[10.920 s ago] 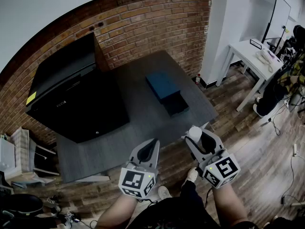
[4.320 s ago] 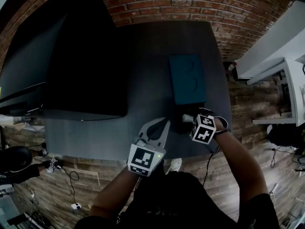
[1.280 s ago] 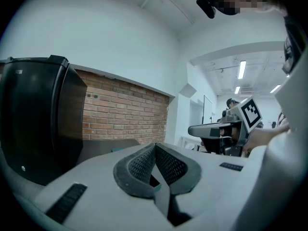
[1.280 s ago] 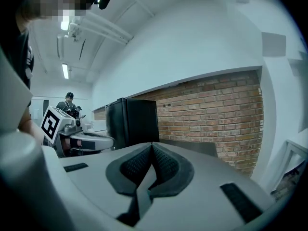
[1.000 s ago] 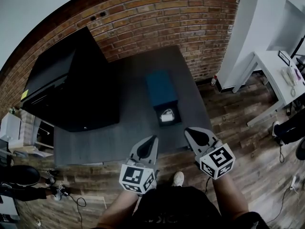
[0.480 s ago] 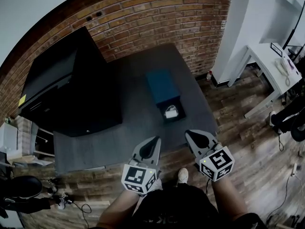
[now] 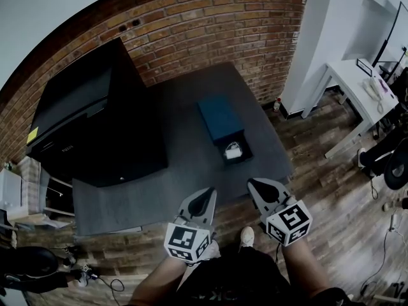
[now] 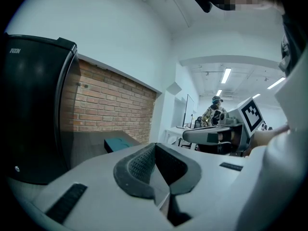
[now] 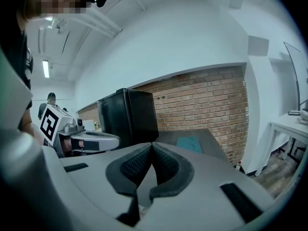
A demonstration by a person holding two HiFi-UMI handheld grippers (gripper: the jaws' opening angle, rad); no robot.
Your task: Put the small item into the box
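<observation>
Item (image 7: 233,150) now in box (image 7: 244,160) on bench (image 7: 185,171); R gripper (image 7: 258,187), at the box a few s ago, is pulled back off the near edge beside L gripper (image 7: 205,196), both jaws pressed together on nothing, so placement looks done.

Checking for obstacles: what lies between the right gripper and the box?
Head view: only bare tabletop between right gripper and box.
</observation>
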